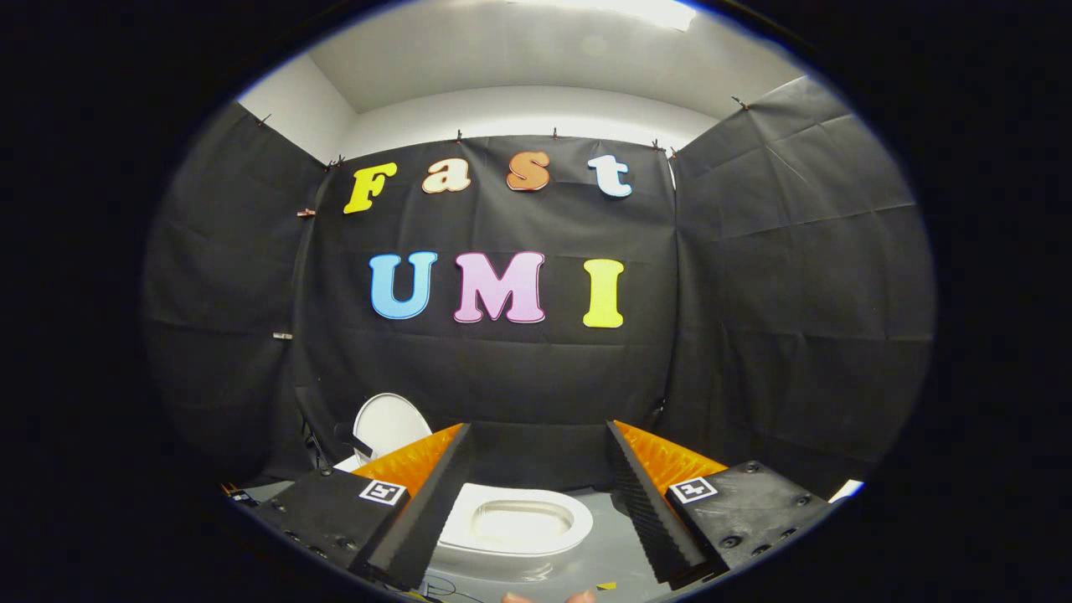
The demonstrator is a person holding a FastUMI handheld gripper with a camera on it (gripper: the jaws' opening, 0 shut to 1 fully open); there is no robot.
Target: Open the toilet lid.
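With its lid [387, 423] already standing raised behind my left finger, the toilet [523, 526] sits on the grey floor [615, 548] below and between my fingers, its white seat ring and bowl exposed and its near rim partly hidden by the left finger. My tongs [536, 494] hang released above it, fingers spread wide apart and touching nothing, while black cloth walls [779, 293] close the booth behind and on both sides.
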